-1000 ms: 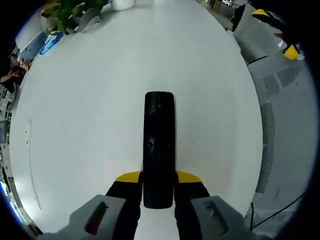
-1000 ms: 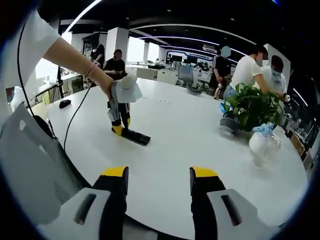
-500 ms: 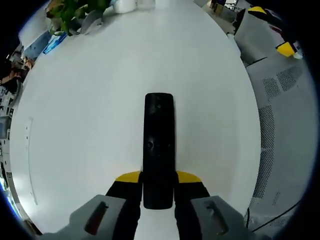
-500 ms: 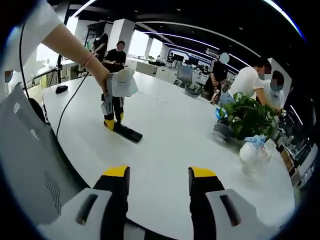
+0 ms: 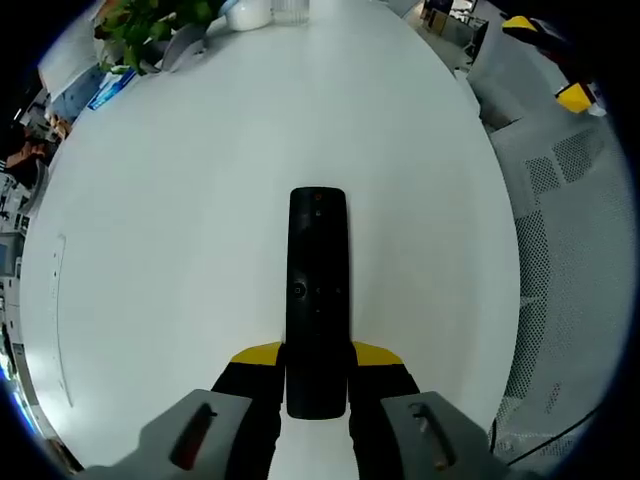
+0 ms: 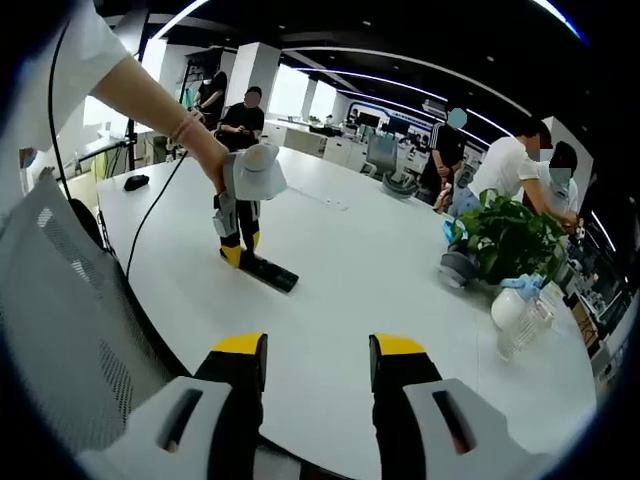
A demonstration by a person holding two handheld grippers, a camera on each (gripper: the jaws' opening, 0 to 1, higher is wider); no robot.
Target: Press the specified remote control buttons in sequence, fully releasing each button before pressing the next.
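While the left gripper (image 5: 317, 362) pinches the near end of the black remote control (image 5: 318, 290) between its yellow-tipped jaws, the remote lies flat on the white worktop (image 5: 180, 220), its length running straight away from the camera and its button face turned up. That hold looks meant to pin the remote so it cannot slide or twist when a button is pushed, and it leaves most of the keypad uncovered. A few small buttons show along the middle of the face, though which one is wanted cannot be told.

Seen from the right gripper view, the left gripper (image 6: 238, 235) stands nearly upright over the remote control (image 6: 270, 274), held by a person's hand (image 6: 208, 160), with the remote's far end sticking out along the worktop (image 6: 350, 260). The right gripper (image 6: 316, 352) hovers well apart from it, near the worktop's edge, its jaws spread with nothing between them and aimed across the table rather than down at the buttons. My judgement is that no press is under way; the right gripper would have to travel in and tip down onto the keypad.

A potted plant (image 6: 508, 235) and a clear bottle (image 6: 520, 310) sit far off to the side, clear of the work.
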